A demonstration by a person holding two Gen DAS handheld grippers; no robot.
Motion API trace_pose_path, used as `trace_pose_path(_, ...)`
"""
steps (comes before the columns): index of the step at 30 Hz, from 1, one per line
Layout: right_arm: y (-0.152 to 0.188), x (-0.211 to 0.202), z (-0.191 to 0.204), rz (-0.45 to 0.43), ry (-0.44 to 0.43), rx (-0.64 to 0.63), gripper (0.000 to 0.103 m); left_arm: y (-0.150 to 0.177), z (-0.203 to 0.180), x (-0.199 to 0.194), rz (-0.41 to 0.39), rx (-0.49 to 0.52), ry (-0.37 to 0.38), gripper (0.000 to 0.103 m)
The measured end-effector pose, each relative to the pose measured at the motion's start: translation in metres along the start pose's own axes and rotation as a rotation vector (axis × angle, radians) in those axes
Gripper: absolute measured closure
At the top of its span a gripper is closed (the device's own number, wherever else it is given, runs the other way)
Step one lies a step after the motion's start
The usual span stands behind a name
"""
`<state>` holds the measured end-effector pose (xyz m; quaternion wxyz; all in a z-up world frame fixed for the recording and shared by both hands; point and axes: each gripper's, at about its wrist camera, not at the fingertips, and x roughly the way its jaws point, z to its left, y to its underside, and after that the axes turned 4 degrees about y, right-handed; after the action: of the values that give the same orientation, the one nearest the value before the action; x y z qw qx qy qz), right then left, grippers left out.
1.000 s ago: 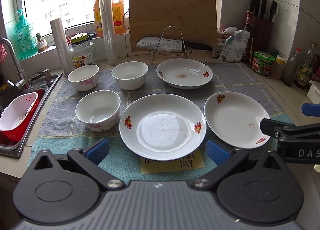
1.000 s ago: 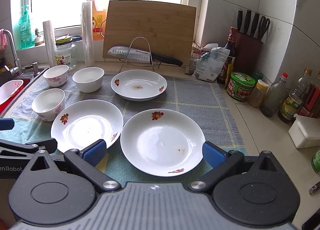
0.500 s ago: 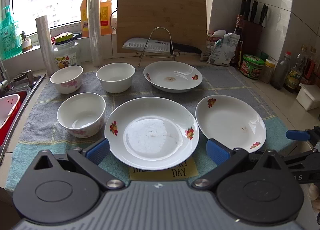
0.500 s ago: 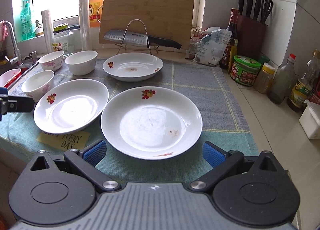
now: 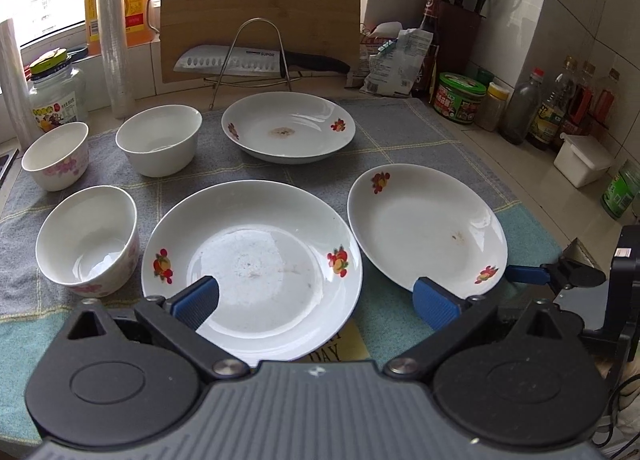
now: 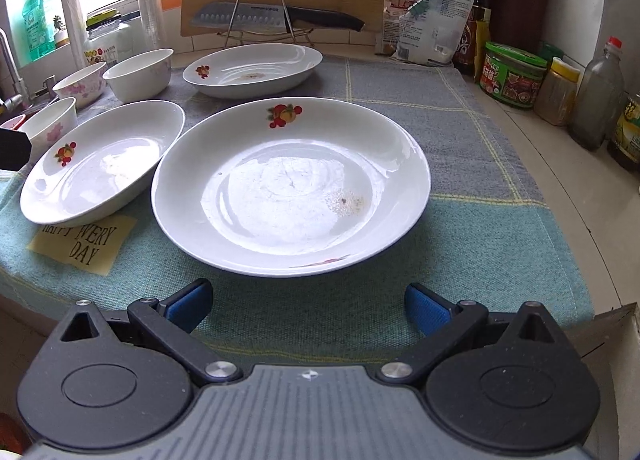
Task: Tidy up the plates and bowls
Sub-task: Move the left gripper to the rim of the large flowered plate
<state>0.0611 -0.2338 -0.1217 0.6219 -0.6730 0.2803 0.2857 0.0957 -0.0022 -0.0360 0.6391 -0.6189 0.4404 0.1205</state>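
Across the towel-covered counter (image 5: 400, 127) sit 3 flowered plates and 3 bowls, all separate, nothing stacked yet. The big picture first: the plates form a triangle, the far plate (image 5: 288, 127) back near the knife rack (image 5: 248, 55), the middle plate (image 5: 252, 268) and the right plate (image 6: 290, 183) side by side at the front edge, their rims very close or just touching. The bowls cluster on the left, the near pink-flowered bowl (image 5: 88, 240) just beside the middle plate, the plain white bowl (image 5: 160, 139) and the other pink bowl (image 5: 56, 155) behind it. Now the grippers: the left gripper (image 5: 316, 298) hangs over the near rim of the middle plate, jaws spread wide and holding nothing, its left pad above the plate's inner slope. The right gripper (image 6: 308, 306) is low at the counter edge, also spread and empty, with the right plate dead ahead, its near rim just beyond the blue fingertips (image 6: 424, 306). Here is the relation that counts: the right plate lies straight forward of the right gripper and centred between its pads, so that hand looks the nearer and better lined up for it. From the left wrist view, a blue fingertip of the right gripper sits beside that plate's near-right rim. My guess is a rim pinch comes next, then a lift toward the middle plate to the left; a slick glazed rim could slip.
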Motion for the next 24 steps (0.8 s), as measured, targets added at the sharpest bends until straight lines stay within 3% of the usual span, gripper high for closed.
trace_pose_path(13,0.004,0.006,0.001,-0.092,-0.005,-0.036,0.0,-0.054,0.002,0.048,0.02,0.225,0.145,0.001)
trace_pose_path(24,0.004,0.005,0.003,-0.087,0.009,-0.026,0.0,-0.085,-0.018,0.094,0.119,0.346,0.303,0.001)
